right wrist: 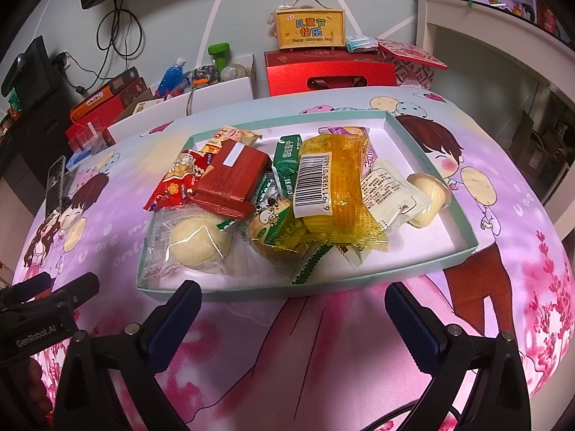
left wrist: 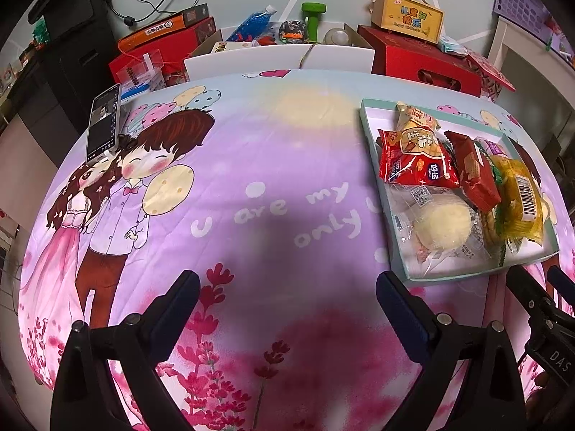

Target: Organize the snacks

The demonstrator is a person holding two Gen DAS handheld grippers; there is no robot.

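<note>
A shallow tray with a pale teal rim sits on a table covered by a cartoon-print cloth, and the snacks are piled loosely inside it. In the right wrist view, a bun in clear wrap lies at the tray's near left corner, with a dark red wafer pack just behind it, overlapping a red-and-white snack bag. Toward the middle, a yellow translucent packet bearing a barcode label lies across a green packet, and a white-wrapped pastry rests toward the tray's right side, with bare tray floor around it. The right gripper hovers just in front of the tray's near rim with its jaws spread wide and nothing between them. The left gripper is over bare cloth to the left of the tray, its jaws likewise wide apart and empty; the right one's dark fingers show at the lower right edge of its view. A phone stands propped at the table's far left edge. Beyond the table lie red gift boxes, a yellow handled box on top of one, and a green dumbbell.
</note>
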